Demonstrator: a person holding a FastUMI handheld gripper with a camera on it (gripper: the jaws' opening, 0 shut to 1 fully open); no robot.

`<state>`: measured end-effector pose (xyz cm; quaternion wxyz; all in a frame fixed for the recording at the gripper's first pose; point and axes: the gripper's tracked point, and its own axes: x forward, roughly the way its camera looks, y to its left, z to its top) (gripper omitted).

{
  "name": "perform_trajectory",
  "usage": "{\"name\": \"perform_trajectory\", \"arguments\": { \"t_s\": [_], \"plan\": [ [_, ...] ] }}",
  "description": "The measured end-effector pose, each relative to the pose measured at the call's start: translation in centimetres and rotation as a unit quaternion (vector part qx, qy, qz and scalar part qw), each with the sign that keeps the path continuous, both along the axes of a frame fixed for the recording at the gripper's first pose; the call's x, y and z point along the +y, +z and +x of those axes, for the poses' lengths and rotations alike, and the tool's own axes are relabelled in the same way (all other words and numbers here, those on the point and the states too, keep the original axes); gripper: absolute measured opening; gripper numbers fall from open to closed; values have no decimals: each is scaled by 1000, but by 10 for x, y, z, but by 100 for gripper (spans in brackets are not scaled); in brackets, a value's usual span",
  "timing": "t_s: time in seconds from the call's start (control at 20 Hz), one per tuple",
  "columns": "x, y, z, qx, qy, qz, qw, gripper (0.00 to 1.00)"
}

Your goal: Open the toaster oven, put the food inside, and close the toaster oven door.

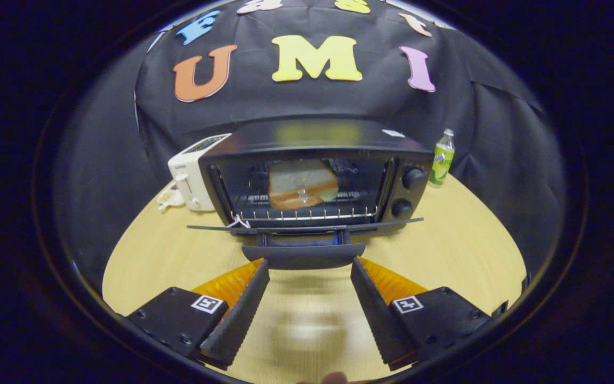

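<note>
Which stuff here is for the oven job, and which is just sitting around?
For the job: toaster oven, its open door, sandwich inside on the rack, open gripper at the door handle.
Just sitting there: white toaster, green bottle.

A round, pale wood-grain table [456,250] stretches out ahead of me under soft overhead light, its curved far edge meeting the booth's wall. That wall [499,138] is black cloth, hung in loose folds and creases, wrapping around behind the table on both sides. Near the table's far left edge stands a white pop-up toaster [188,176]; near the far right edge, a small clear bottle [442,159] with a green label stands upright against the dark cloth. A faint shadow smudges the wood close to me.
</note>
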<state>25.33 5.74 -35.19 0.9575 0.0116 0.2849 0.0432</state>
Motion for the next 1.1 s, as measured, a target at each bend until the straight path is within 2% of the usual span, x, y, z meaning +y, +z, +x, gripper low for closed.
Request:
{"name": "perform_trajectory", "arguments": {
  "t_s": [0.25,0.4,0.7,0.95,1.1],
  "plan": [
    [-3,63,20,-54,12,-2,998,100],
    [-5,101,14,-79,20,1,997,100],
    [-23,216,-32,-156,13,18,987,100],
    [-45,309,-84,-223,-12,28,974,100],
    [-47,344,-114,-254,-11,17,967,100]
  ]
}}
